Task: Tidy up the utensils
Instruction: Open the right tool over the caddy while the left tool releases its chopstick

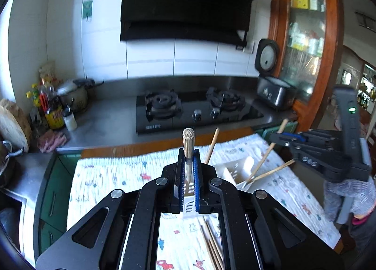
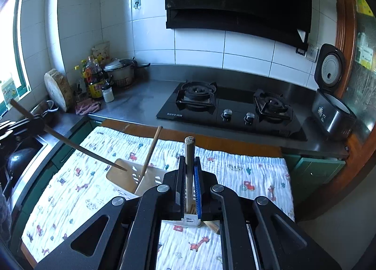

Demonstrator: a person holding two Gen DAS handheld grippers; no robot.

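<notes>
My left gripper [image 1: 188, 152] is shut on a bamboo chopstick [image 1: 188, 139] whose butt end points up at the camera. Its lower end reaches down to the white slotted utensil holder [image 1: 235, 171] on the patterned cloth [image 1: 112, 176]. My right gripper [image 2: 189, 159] is shut on another chopstick [image 2: 189, 150], also over the holder [image 2: 124, 176]. A chopstick [image 2: 150, 152] leans inside the holder. In the left wrist view the right gripper [image 1: 278, 137] comes in from the right. In the right wrist view the left gripper [image 2: 33, 122] is a dark shape at the left edge.
Loose chopsticks [image 1: 211, 246] lie on the cloth near me. Behind the cloth runs a steel counter with a black gas hob [image 2: 230, 108], a rice cooker [image 2: 333, 112] with its lid up, bottles and a pot [image 2: 117, 75] at the left, and a range hood above.
</notes>
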